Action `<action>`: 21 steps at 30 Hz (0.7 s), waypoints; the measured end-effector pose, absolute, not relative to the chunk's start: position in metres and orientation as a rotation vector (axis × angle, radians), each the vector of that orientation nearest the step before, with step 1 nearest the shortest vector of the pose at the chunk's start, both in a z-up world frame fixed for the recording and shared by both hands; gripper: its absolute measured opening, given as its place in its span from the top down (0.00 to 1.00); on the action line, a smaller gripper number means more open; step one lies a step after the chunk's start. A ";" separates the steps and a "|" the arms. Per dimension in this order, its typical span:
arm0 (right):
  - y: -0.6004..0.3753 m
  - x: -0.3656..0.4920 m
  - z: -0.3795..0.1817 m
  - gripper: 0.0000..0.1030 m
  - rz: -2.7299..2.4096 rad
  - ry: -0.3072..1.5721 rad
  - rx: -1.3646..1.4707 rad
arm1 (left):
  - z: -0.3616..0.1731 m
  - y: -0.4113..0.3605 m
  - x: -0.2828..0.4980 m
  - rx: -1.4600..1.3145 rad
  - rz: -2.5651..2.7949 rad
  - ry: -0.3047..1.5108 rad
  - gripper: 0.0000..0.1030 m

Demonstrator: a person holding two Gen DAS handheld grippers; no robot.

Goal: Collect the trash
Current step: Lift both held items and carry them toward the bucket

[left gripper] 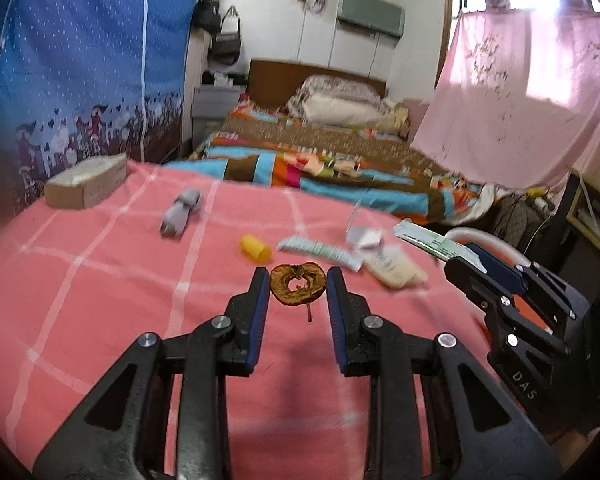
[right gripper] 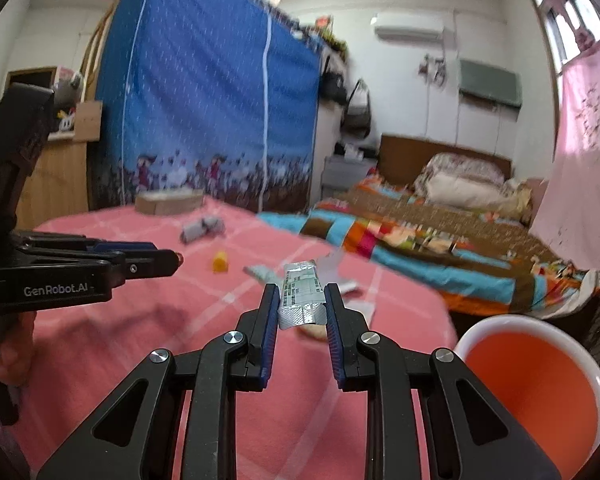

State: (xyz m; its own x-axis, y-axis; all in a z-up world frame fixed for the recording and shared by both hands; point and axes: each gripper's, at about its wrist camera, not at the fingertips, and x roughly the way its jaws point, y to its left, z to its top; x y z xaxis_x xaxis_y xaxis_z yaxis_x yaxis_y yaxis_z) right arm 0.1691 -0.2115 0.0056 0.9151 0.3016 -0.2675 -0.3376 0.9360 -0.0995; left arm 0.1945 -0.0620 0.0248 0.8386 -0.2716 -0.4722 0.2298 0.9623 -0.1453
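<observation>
On the pink checked cloth, my left gripper is shut on a brown dried apple slice with a hanging stem, held just above the cloth. The same gripper enters the right wrist view from the left. My right gripper is shut on a silver blister pack with green print. In the left wrist view that gripper holds the blister pack at the table's right edge. A bin with a white rim and orange inside stands low at the right.
Loose on the cloth lie a yellow cap, a grey roll, a white-green packet, a paper scrap and a beige packet. A cardboard box sits at the far left. A bed lies beyond.
</observation>
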 end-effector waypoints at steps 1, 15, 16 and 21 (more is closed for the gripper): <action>-0.214 0.165 0.009 0.80 0.317 0.222 -0.141 | 0.030 -0.065 0.192 -0.085 -0.276 0.481 0.69; -0.280 0.123 0.047 0.80 0.105 -0.052 -0.009 | 0.070 -0.127 0.170 -0.025 -0.437 0.220 0.69; -0.285 0.120 0.048 0.80 0.088 -0.061 0.000 | 0.071 -0.133 0.170 -0.021 -0.451 0.211 0.68; -0.313 0.113 0.051 0.80 0.011 -0.089 0.056 | 0.076 -0.163 0.166 0.005 -0.525 0.186 0.68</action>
